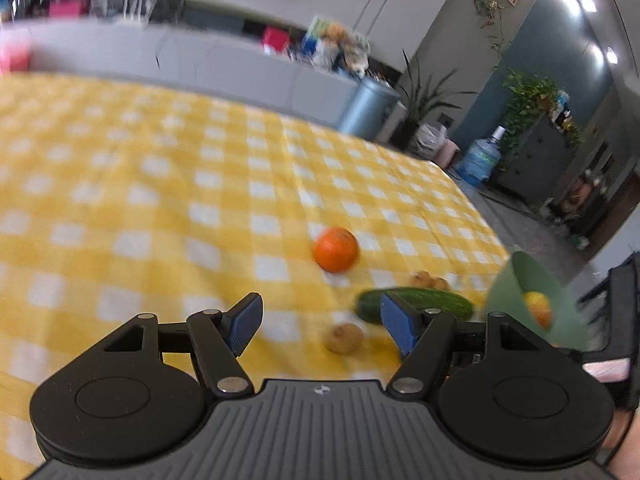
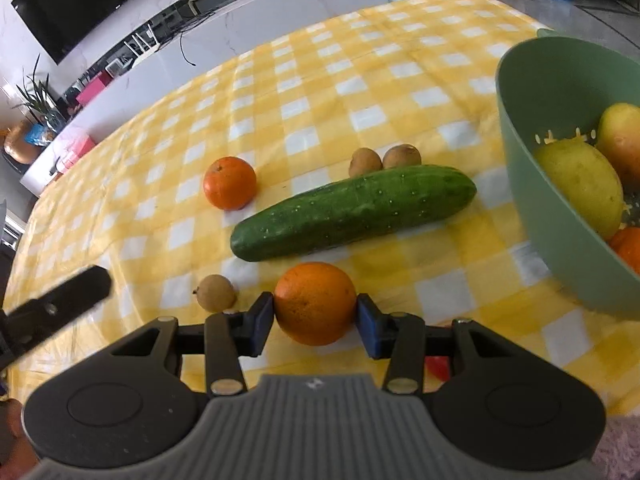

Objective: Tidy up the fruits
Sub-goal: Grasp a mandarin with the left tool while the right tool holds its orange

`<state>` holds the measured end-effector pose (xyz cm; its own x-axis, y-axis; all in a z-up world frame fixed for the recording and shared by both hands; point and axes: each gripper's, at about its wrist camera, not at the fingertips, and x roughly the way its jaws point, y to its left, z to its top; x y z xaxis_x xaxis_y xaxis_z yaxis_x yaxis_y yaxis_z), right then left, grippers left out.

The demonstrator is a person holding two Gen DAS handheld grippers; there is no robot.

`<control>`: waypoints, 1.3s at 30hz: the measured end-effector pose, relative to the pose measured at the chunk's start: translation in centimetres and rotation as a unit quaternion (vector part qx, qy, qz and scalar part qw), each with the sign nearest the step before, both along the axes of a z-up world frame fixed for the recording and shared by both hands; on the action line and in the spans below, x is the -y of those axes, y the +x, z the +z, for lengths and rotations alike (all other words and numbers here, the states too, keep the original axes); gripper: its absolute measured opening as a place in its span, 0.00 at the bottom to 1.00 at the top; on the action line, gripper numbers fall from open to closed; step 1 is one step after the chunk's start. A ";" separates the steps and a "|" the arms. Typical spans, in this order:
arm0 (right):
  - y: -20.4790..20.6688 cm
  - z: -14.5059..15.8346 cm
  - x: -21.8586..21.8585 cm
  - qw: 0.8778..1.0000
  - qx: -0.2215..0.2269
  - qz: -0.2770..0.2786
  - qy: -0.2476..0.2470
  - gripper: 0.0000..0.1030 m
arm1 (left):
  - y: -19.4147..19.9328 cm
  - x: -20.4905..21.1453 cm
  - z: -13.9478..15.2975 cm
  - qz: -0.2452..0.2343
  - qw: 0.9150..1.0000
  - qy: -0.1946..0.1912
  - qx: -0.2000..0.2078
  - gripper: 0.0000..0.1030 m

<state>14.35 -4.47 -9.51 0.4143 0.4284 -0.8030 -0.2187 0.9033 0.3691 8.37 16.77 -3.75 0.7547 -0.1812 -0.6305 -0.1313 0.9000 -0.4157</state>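
My right gripper [image 2: 315,320] is shut on a large orange [image 2: 315,304], its blue pads pressing both sides just above the yellow checked cloth [image 2: 320,80]. Beyond it lie a cucumber [image 2: 352,212], a smaller orange [image 2: 229,183], two small brown fruits [image 2: 365,162] behind the cucumber and one [image 2: 216,293] at the near left. A tilted green bowl [image 2: 532,184] on the right holds yellow fruits [image 2: 580,188] and an orange. My left gripper [image 1: 320,326] stands open over the cloth, gripping nothing; past it I see a brown fruit [image 1: 344,338], the cucumber [image 1: 432,300] and the small orange [image 1: 335,249].
The cloth covers the table up to its far edge [image 1: 360,136] and right edge [image 1: 480,216]. Behind it stand a white counter [image 1: 200,60], a bin, plants and a water jug [image 1: 478,160]. A small red thing [image 2: 438,366] shows under my right gripper.
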 end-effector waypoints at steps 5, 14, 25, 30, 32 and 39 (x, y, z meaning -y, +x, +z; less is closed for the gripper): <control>0.2 -0.3 0.2 1.000 -0.003 0.003 0.015 0.41 | 2.8 0.8 0.5 -0.003 0.999 0.044 -0.027 0.77; 0.5 -0.3 0.8 0.999 -0.008 -0.001 0.036 0.42 | 7.7 1.9 0.1 0.018 0.997 0.063 -0.051 0.75; 0.3 -0.2 0.7 0.999 -0.004 0.009 0.032 0.44 | 12.0 2.8 -1.8 0.032 0.995 0.059 -0.077 0.72; 0.2 -0.2 0.7 0.999 -0.005 0.009 0.034 0.44 | 13.1 4.1 -2.9 0.021 0.991 0.096 -0.087 0.67; 0.3 -0.2 0.7 0.999 -0.005 0.009 0.034 0.44 | 13.1 4.2 -3.0 0.021 0.992 0.095 -0.081 0.62; 0.1 -0.2 0.5 0.999 -0.002 0.011 0.030 0.44 | 12.6 5.2 -2.7 0.008 0.991 0.120 -0.053 0.44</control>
<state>14.48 -5.00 -9.67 0.4010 0.4846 -0.7774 -0.2374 0.8746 0.4228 20.95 11.59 -6.40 0.6830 -0.0042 -0.7304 -0.1787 0.9686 -0.1727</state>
